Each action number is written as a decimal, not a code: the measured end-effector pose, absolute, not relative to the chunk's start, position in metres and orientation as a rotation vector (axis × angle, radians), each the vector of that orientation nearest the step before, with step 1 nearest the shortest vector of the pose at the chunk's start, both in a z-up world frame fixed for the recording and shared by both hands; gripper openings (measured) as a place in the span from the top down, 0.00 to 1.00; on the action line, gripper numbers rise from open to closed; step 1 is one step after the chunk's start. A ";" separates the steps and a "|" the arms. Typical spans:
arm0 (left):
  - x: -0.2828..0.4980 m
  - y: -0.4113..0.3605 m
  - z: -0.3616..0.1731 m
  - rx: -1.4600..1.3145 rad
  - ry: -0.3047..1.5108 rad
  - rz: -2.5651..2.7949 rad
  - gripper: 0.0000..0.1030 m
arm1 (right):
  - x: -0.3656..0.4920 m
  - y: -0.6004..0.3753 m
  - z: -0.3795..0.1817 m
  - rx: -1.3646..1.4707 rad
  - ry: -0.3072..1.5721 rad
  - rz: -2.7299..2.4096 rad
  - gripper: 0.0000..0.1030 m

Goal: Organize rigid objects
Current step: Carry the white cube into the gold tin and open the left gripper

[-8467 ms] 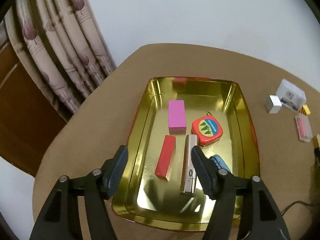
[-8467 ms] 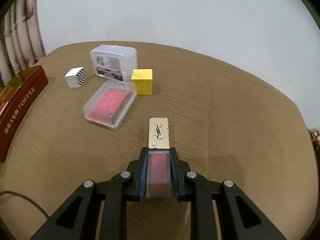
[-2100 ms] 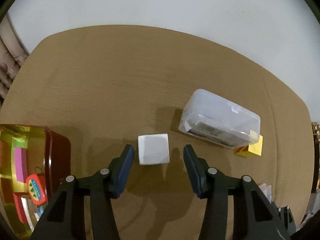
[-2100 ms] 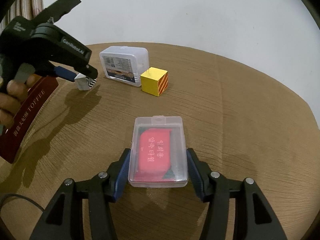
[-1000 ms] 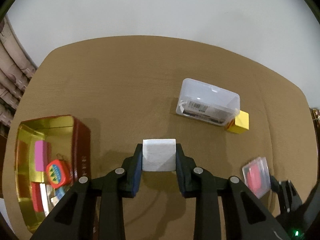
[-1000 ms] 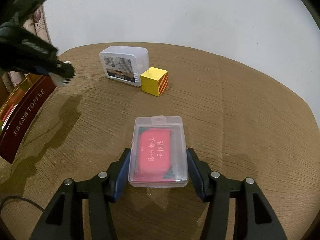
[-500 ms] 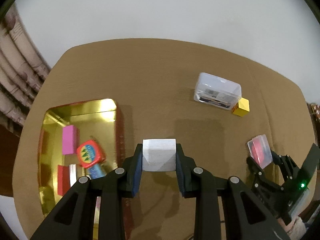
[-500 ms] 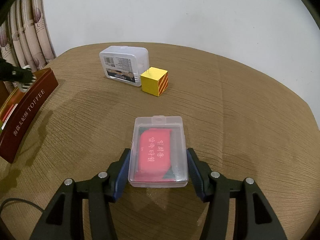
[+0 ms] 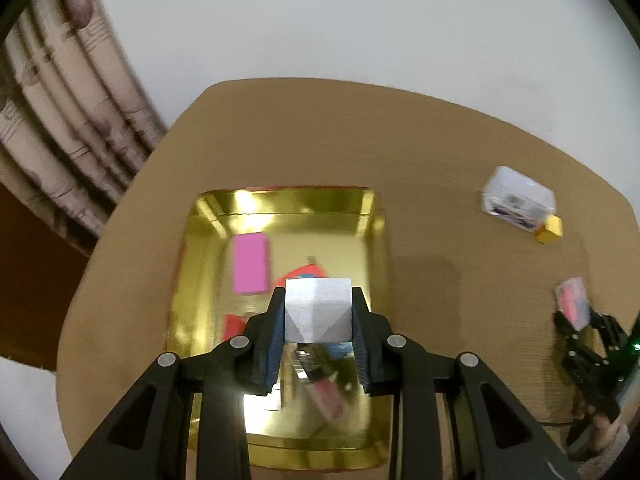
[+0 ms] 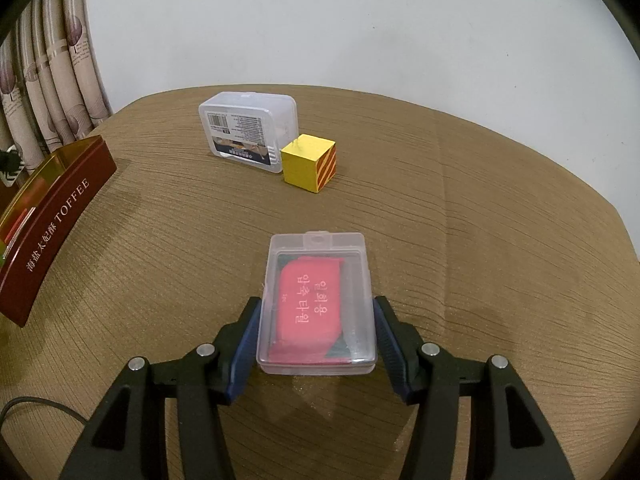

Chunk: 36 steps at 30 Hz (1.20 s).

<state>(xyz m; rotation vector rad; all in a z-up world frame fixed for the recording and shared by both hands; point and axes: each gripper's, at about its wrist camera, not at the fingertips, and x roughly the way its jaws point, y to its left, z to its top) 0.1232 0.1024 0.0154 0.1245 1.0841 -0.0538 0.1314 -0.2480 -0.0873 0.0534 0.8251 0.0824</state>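
Gold-lined tin tray (image 9: 376, 236), red outside, at centre of the left wrist view on the brown woven surface (image 9: 440, 152). Inside: pink block (image 9: 250, 263) at 10 o'clock of the tray floor; red pieces (image 9: 234, 326) lower left, blurred; further small items under the tool, too blurred to name. White cube (image 9: 318, 314) clenched between both pads of the left tool (image 9: 319, 334), held in the air over the tray. Clear lidded box (image 9: 518, 198) at 2 o'clock on the surface, yellow cube (image 9: 550, 230) touching or just beside its lower right corner. Right tool (image 9: 580, 328) at 3 o'clock near the frame edge, a flat clear case (image 9: 573, 306) at its tip. Patterned curtain (image 9: 60, 120) at 10 o'clock beyond the surface edge.

Brown woven surface (image 10: 480, 220) again in the right wrist view. Flat clear case (image 10: 318, 302) with red card inside, white lettering, lying on the surface at centre, between the fingers of the right tool (image 10: 318, 340). Both blue pads (image 10: 242, 344) at the case's long sides; whether pressing or only flanking cannot be told. Clear lidded box (image 10: 250, 134) at 11 o'clock, label facing forward. Yellow cube (image 10: 308, 162) with red-striped side just right of the box, about touching. Tin tray (image 10: 56, 208) at 9 o'clock, red wall lettered TOFFEE. Curtain (image 10: 48, 80) at 10 o'clock. Dark cable (image 10: 40, 406) at 8 o'clock on the surface.
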 end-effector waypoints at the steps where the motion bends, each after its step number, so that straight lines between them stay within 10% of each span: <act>1: 0.124 0.109 0.012 0.130 1.086 -0.044 0.74 | 0.131 -0.248 -0.087 0.052 0.825 0.082 0.45; 36: 0.168 0.186 -0.054 0.068 1.164 0.095 0.74 | 0.133 -0.247 -0.087 0.048 0.825 0.083 0.45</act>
